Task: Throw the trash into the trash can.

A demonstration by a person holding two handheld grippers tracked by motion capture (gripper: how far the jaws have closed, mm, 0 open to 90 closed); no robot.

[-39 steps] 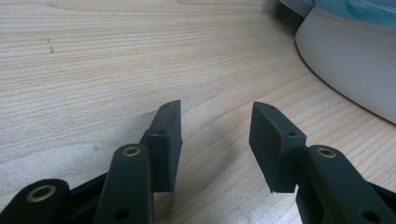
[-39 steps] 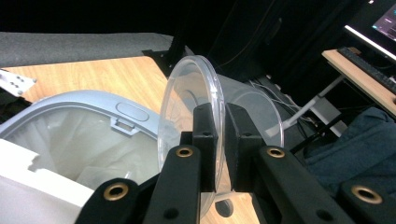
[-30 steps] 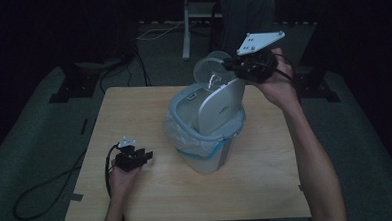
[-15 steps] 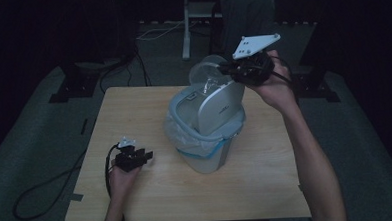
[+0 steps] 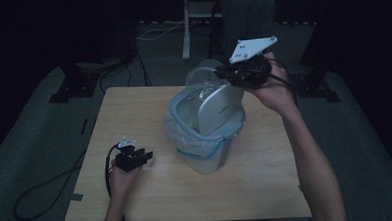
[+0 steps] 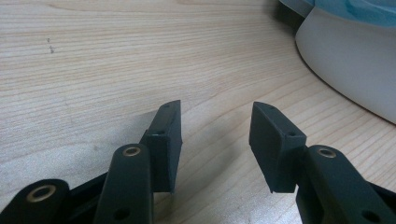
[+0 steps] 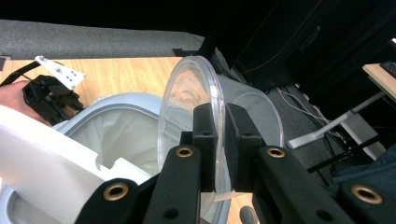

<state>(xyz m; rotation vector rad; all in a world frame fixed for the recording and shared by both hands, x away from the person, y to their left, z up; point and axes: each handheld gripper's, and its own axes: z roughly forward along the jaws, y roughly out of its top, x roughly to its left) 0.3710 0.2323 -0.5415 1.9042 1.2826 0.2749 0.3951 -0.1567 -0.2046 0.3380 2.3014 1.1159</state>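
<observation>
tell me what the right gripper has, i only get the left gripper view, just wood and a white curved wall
Observer: The right gripper is shut on the wall of a clear plastic cup.
Operator: where is it relative to that white thing
Observer: That is a bin with its swing lid tipped open; in the high view the cup is held at the bin's far rim.
Operator: and my left gripper
Observer: In the high view the left gripper rests on the table, apart from the bin, jaws open on nothing.
</observation>
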